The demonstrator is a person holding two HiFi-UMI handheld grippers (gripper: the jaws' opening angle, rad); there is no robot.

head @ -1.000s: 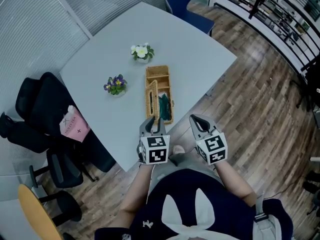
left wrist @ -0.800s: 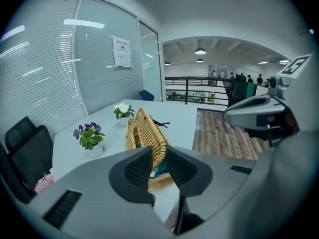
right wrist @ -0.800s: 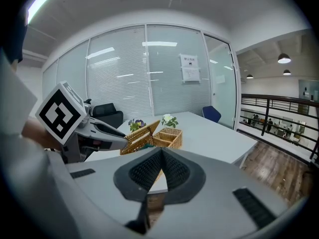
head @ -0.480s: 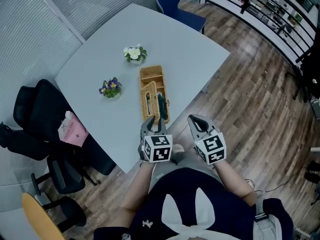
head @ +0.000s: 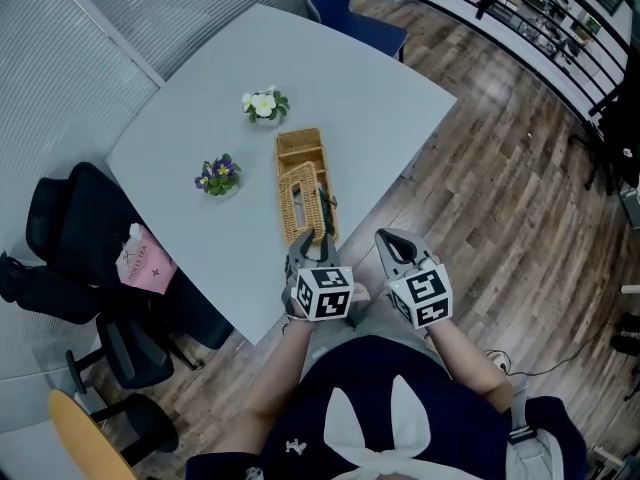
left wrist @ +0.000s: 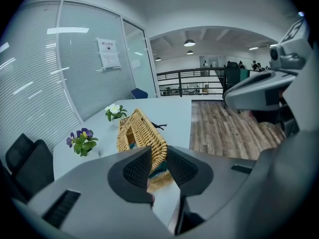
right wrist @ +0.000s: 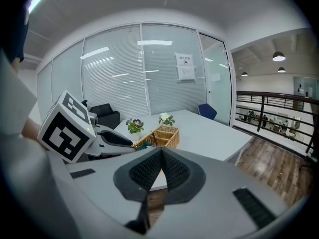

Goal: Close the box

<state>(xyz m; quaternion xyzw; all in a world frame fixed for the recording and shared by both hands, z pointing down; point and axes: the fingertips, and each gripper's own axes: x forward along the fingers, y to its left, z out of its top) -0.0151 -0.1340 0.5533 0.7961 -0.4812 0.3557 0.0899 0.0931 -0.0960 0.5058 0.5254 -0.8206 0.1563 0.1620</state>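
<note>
While the wicker box [head: 299, 132] sits open at the centre of the head view on the grey worktop [head: 200, 98], its woven lid [head: 297, 200] stands on edge along the box's left side, and something dark green shows in the nearer compartment. Just below the box's near end is the left claw [head: 309, 243]. Its jaws have just been opening and stand part open, with the lid's near edge lined up in the gap but neither pad pressing it. To its right the right claw [head: 393, 243] hangs past the worktop's edge, jaws closed on nothing.

To close the box well, I judge the left claw should tip the lid's top edge toward the right of the frame. It should follow the hinge arc rather than shove the light box along. The right claw could steady the box's right wall. If the green item stands above the rim, the lid will likely not seat flat.
</note>
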